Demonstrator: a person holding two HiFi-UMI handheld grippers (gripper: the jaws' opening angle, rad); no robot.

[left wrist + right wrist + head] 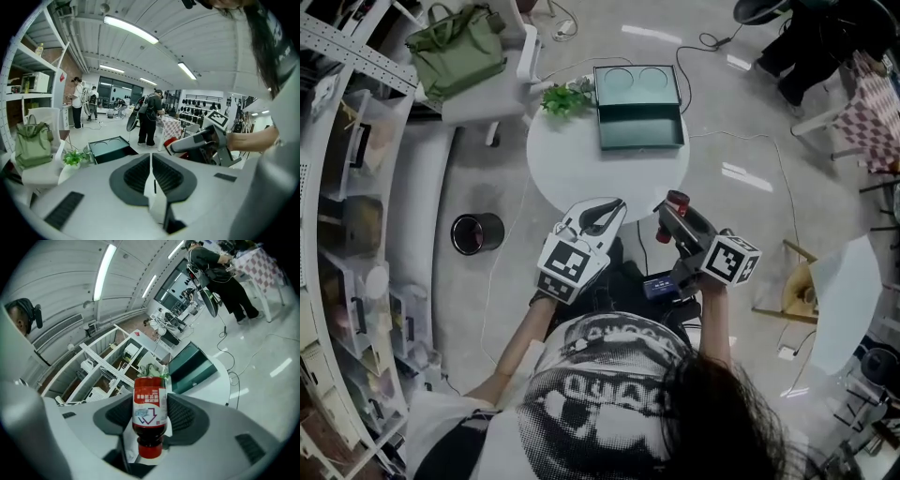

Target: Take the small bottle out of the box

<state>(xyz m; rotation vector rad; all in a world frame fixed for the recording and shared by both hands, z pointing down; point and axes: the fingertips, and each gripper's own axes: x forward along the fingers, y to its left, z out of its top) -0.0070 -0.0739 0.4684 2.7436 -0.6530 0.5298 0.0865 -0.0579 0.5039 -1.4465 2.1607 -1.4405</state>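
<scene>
Small bottle (150,411) is out of the box (639,131). It's clamped btwn the jaws of the right hand-held gripper (673,214), which is closed on its body. Long axis runs along the jaws: red cap back toward the gripper's body, base pointing out ahead. In head view it's held above the person's lap, at the near edge of the round white surface (581,178).

Box sits well ahead of that gripper, on the far side of the surface, lid open; inside looks empty as far as head view shows. Small plant (565,97) is ahead & to the gripper's left, next to the box.

Left hand-held gripper (151,159): jaws pressed together, nothing btwn them. It hovers just left of the right one, approx. level w/ it.

Judgement: take-out looks done. If the bottle is to be set down, bare surface lies ahead & below the right gripper. Since the base leads, tipping the jaws down should land it base-first. Left isn't needed. Risk: it's a narrow bottle and could topple if let go while tilted.
</scene>
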